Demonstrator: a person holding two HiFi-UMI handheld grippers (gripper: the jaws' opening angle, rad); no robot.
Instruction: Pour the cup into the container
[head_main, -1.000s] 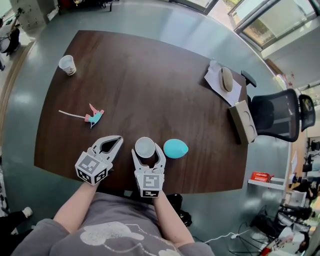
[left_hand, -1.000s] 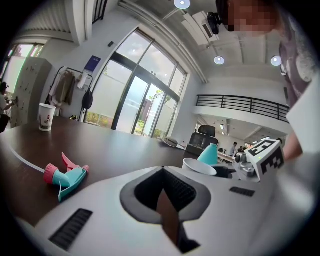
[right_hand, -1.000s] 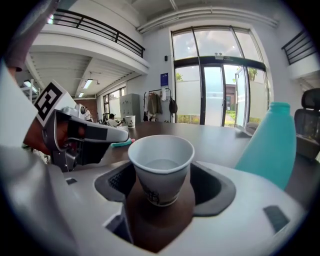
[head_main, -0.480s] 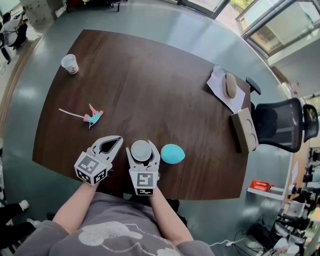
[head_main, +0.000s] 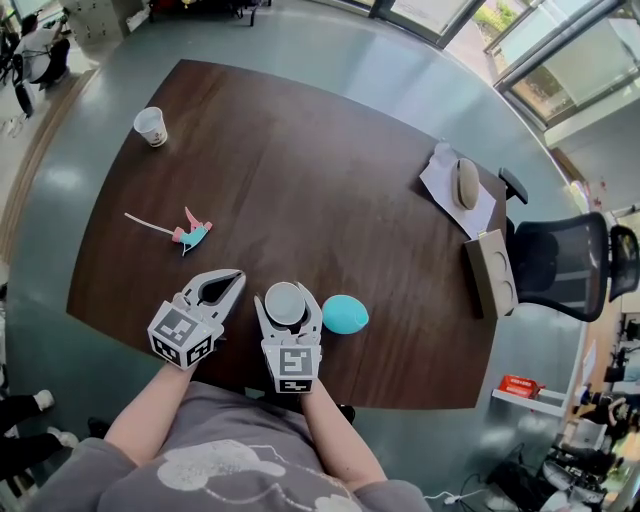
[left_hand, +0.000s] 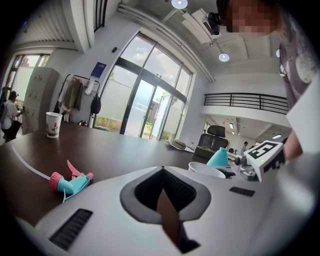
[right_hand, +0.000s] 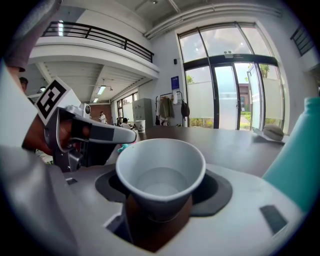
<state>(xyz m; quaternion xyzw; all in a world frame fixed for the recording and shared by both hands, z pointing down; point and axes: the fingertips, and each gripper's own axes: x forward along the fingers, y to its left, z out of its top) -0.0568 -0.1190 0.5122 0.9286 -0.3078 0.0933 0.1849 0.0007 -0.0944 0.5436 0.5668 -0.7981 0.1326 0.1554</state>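
Note:
A white paper cup (head_main: 285, 302) stands upright between the jaws of my right gripper (head_main: 287, 296), which is shut on it near the table's front edge. In the right gripper view the cup (right_hand: 160, 165) fills the middle, and I cannot tell whether it holds anything. A teal egg-shaped container (head_main: 345, 314) lies on the table just right of the cup, close to it but apart; it shows at that view's right edge (right_hand: 300, 160). My left gripper (head_main: 236, 279) rests left of the cup, shut on nothing, its tips together (left_hand: 162, 170).
A pink and teal spray nozzle (head_main: 190, 234) lies left of centre on the dark wooden table (head_main: 320, 170). A second paper cup (head_main: 151, 126) stands at the far left corner. A computer mouse (head_main: 465, 183) on paper and a flat box (head_main: 490, 272) sit at the right edge, beside an office chair (head_main: 560, 265).
Only the head view has drifted a little. Both grippers, the cup and the teal container keep their places.

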